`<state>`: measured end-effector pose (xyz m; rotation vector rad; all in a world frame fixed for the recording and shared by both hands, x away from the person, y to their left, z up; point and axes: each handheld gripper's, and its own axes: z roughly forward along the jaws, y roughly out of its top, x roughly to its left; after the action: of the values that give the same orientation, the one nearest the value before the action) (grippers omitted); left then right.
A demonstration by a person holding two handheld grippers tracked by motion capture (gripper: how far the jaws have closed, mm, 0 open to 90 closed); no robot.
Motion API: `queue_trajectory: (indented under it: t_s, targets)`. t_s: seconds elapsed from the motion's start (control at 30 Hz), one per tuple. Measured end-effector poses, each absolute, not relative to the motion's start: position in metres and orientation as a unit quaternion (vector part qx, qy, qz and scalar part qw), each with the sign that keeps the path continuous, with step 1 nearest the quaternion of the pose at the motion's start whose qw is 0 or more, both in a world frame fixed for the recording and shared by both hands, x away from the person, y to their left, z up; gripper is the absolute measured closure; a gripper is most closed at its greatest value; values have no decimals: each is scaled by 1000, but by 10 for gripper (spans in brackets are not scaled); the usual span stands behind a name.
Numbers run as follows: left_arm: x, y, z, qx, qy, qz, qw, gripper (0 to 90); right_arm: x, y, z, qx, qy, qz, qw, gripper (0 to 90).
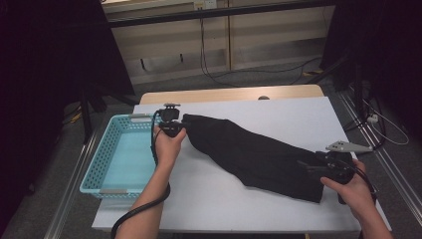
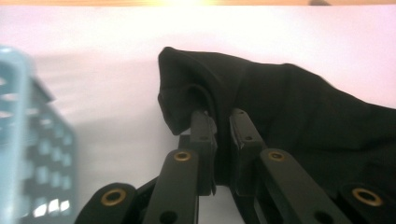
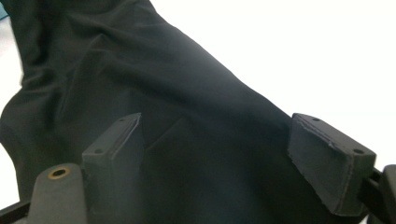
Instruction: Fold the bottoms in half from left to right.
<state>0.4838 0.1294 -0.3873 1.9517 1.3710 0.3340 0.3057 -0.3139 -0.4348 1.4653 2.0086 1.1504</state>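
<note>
A long black garment (image 1: 249,152) lies slantwise on the white table (image 1: 224,204), running from the far left to the near right. At its far-left end my left gripper (image 1: 174,130) is shut on a bunched fold. In the left gripper view the two jaws (image 2: 219,116) pinch the rolled edge of the cloth (image 2: 289,107), lifted a little off the table. My right gripper (image 1: 306,167) sits at the garment's near-right end. In the right gripper view its jaws (image 3: 215,126) stand wide apart over the dark cloth (image 3: 163,84), and the pads do not press on it.
A light blue plastic basket (image 1: 94,169) stands at the table's left edge, close beside my left hand, and its wall (image 2: 14,116) appears in the left gripper view. A wooden table edge (image 1: 224,93) runs behind the white sheet. Cables lie on the floor beyond.
</note>
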Motion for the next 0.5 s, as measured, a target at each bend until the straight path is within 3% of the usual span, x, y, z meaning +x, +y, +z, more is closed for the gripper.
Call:
queue_trajectory:
  t_s: [0.5]
  targets:
    - [469, 99, -390, 778, 473, 68, 409, 825, 307, -310, -438, 526, 721, 411, 188, 167]
